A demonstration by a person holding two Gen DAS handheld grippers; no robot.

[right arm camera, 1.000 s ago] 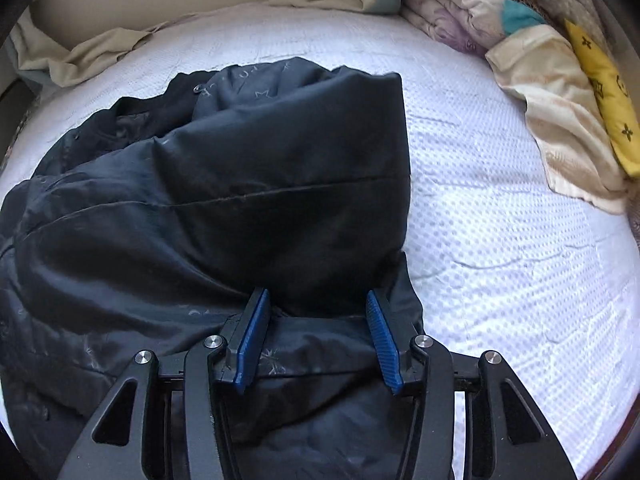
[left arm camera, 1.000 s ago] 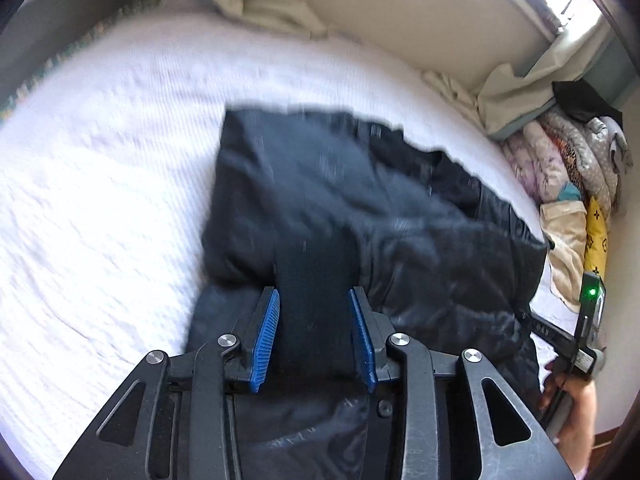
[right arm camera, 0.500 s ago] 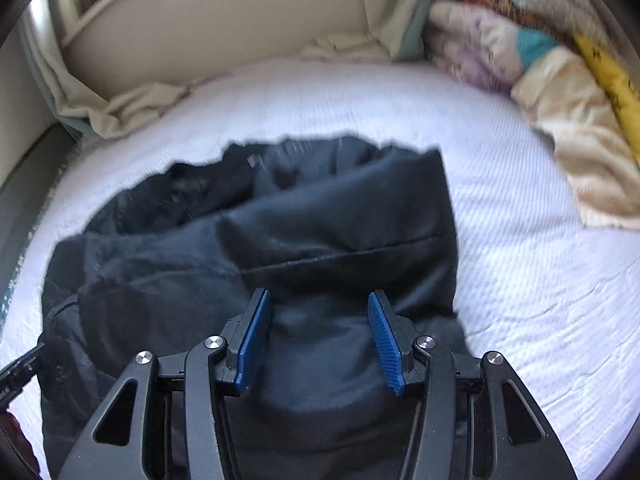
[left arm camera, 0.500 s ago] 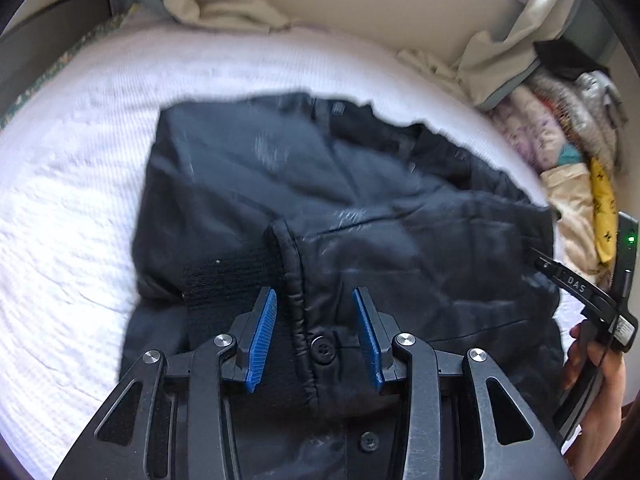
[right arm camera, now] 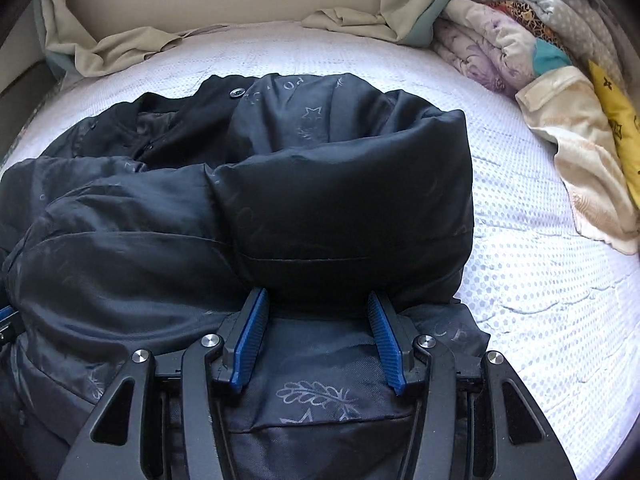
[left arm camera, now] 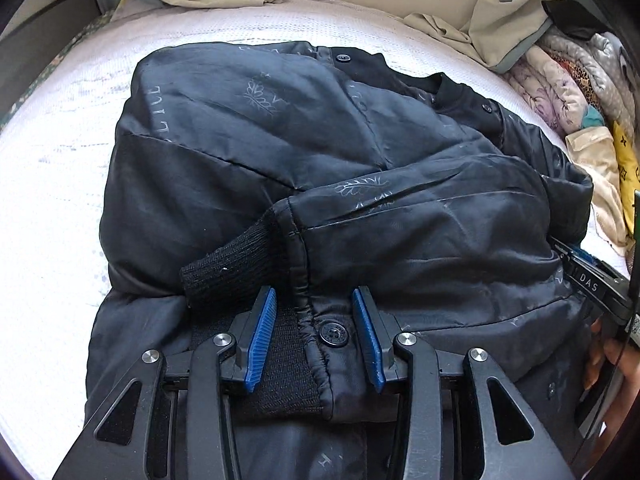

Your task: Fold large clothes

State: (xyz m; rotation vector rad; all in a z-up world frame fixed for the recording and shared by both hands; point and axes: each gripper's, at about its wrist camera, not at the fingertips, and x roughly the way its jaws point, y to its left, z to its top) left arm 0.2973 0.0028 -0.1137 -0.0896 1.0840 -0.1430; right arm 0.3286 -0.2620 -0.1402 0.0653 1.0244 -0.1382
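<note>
A large black padded jacket (left arm camera: 320,152) lies folded on a white bed (left arm camera: 52,184). Its sleeves are laid across the body, and a knit cuff (left arm camera: 236,264) points left. My left gripper (left arm camera: 314,300) is open over the jacket's near hem, its jaws on either side of a seam and a snap button (left arm camera: 334,334). In the right wrist view, the jacket (right arm camera: 280,208) fills the left and middle. My right gripper (right arm camera: 316,304) is open at the jacket's near right edge, with fabric between and under the jaws. The right gripper also shows at the right edge of the left wrist view (left arm camera: 592,284).
A pile of folded blankets and clothes (right arm camera: 540,80) sits at the bed's right side. Beige and green cloth (right arm camera: 120,40) is bunched along the wall at the head. The white bed (right arm camera: 540,280) is bare to the jacket's right.
Both grippers have moved in closer and lower over the jacket. The left view has shifted right along the hem, so the seam and snap button now lie between its jaws.
</note>
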